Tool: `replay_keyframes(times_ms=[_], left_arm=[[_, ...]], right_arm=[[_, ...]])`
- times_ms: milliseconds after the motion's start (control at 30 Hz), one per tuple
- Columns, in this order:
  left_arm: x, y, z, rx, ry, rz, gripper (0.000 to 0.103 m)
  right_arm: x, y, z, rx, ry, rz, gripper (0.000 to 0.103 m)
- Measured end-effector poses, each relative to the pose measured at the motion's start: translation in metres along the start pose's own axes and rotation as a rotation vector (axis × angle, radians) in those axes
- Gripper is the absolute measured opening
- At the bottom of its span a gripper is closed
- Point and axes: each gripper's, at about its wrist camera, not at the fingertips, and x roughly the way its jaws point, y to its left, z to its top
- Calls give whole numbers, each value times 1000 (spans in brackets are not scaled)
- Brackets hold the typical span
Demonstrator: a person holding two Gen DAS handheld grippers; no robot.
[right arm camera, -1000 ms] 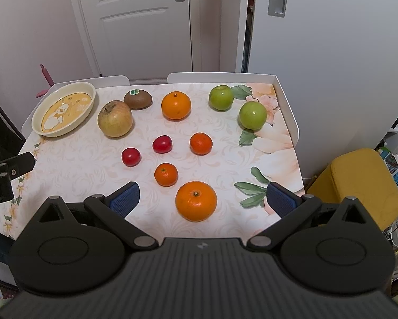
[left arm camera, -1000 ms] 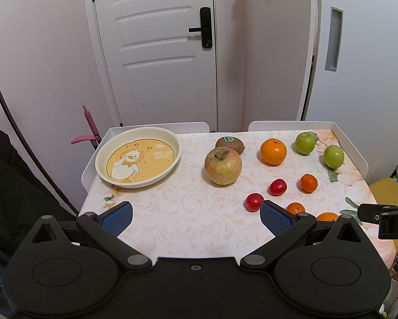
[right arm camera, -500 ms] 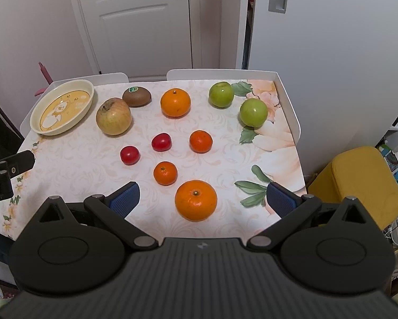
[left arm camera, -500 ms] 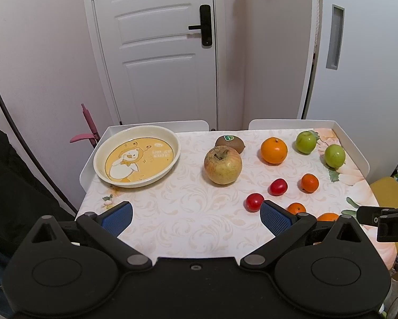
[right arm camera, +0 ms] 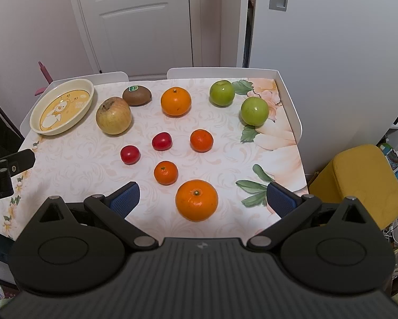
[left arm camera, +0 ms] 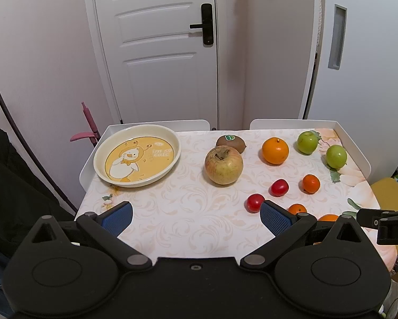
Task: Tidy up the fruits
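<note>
fruit untouched, plate [left arm camera: 136, 183] bare. left gripper [left arm camera: 196, 216] and right gripper [right arm camera: 201, 199] spread, empty. next: likely grasp nearest orange [right arm camera: 196, 200].

The white rimmed table [right arm camera: 289, 98], covered by a floral-print cloth [right arm camera: 79, 164], carries a yellow duck-print dish [right arm camera: 62, 107], a yellow-red apple [right arm camera: 114, 115], a brown kiwi [right arm camera: 136, 95], two green apples, two red tomatoes, two oranges and two small tangerines.
</note>
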Motion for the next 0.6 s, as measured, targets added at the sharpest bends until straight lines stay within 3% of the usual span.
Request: replay_keyframes(times_ms=[600], left_arm=[[1, 0, 3, 0, -5, -2, 103]], right_arm=[[0, -1, 1, 0, 3, 1, 103]])
